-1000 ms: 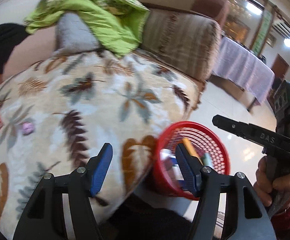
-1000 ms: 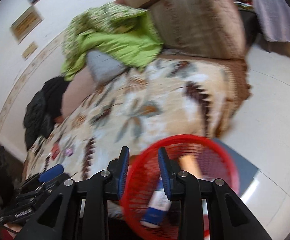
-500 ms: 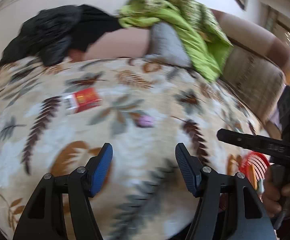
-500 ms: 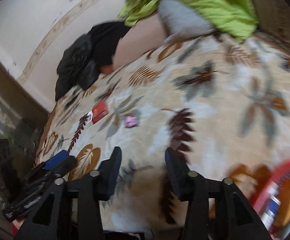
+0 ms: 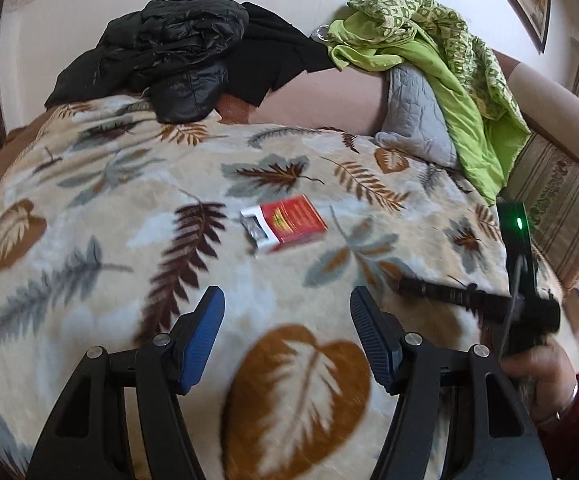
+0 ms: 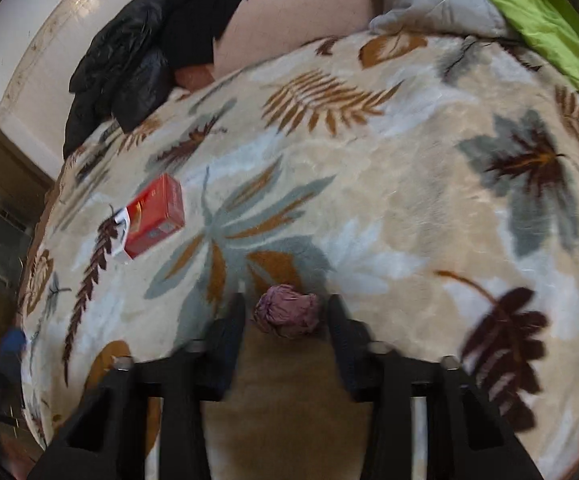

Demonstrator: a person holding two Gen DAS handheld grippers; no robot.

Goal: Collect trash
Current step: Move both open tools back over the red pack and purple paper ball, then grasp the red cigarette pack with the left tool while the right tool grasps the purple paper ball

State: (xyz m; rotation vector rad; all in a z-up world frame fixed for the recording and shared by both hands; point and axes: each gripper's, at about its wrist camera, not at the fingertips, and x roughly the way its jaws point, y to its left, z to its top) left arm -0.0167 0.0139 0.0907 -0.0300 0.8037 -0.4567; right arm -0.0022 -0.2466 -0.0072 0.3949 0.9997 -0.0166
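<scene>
Both grippers have swung away from the red basket, now out of view, to the leaf-patterned blanket (image 5: 89, 208). The left gripper (image 5: 287, 330) hangs with jaws apart and empty, short of the red cigarette pack (image 5: 291, 222). The right gripper (image 6: 285, 334), jaws just closing, brackets a crumpled pink wad (image 6: 287, 314) without visibly pressing it.

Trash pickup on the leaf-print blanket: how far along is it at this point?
Done: nothing can be confirmed, since no bin is in view. In hand: the right gripper has just been closing its jaws around the pink crumpled wad, and the pads are not clearly pressing on it yet. Left: the red pack lies untouched on the blanket, ahead of the open, empty left gripper.
</scene>
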